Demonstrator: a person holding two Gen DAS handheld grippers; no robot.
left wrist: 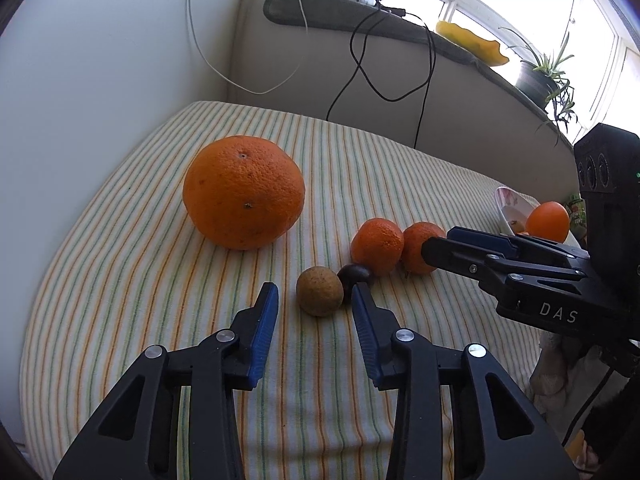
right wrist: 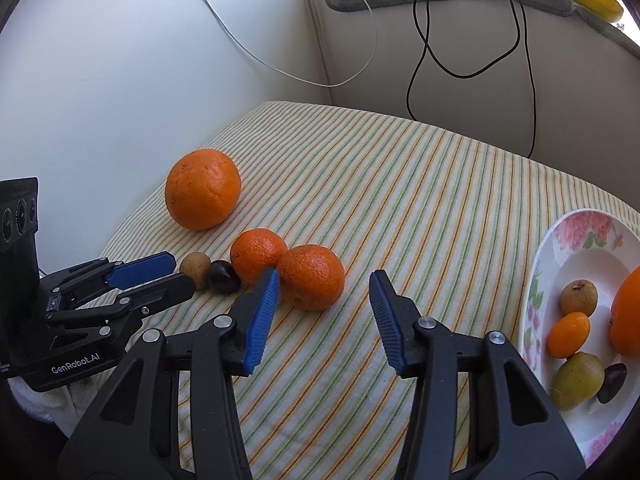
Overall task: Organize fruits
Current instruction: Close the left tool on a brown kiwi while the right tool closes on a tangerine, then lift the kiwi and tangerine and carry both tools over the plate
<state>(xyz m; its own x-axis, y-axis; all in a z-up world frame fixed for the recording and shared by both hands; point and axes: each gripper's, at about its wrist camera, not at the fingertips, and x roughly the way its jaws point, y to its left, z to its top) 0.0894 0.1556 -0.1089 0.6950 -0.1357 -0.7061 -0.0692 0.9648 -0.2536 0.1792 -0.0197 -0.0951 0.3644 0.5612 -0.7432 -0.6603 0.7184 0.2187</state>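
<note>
On the striped cloth lie a big orange (left wrist: 244, 192) (right wrist: 203, 189), two mandarins (left wrist: 377, 245) (left wrist: 423, 247) (right wrist: 258, 255) (right wrist: 311, 276), a small tan round fruit (left wrist: 319, 290) (right wrist: 195, 265) and a dark chestnut (left wrist: 355, 276) (right wrist: 223, 276). My left gripper (left wrist: 315, 300) (right wrist: 181, 270) is open and empty, just short of the tan fruit. My right gripper (right wrist: 325, 284) (left wrist: 436, 245) is open and empty, close in front of the nearer mandarin. A flowered plate (right wrist: 560, 248) (left wrist: 505, 200) at the right holds several fruits.
A white wall runs along the left of the table. A padded ledge (left wrist: 360, 12) at the back carries cables, a yellow dish (left wrist: 472, 42) and a potted plant (left wrist: 540, 76). Black and white cables (right wrist: 472, 68) hang behind the table.
</note>
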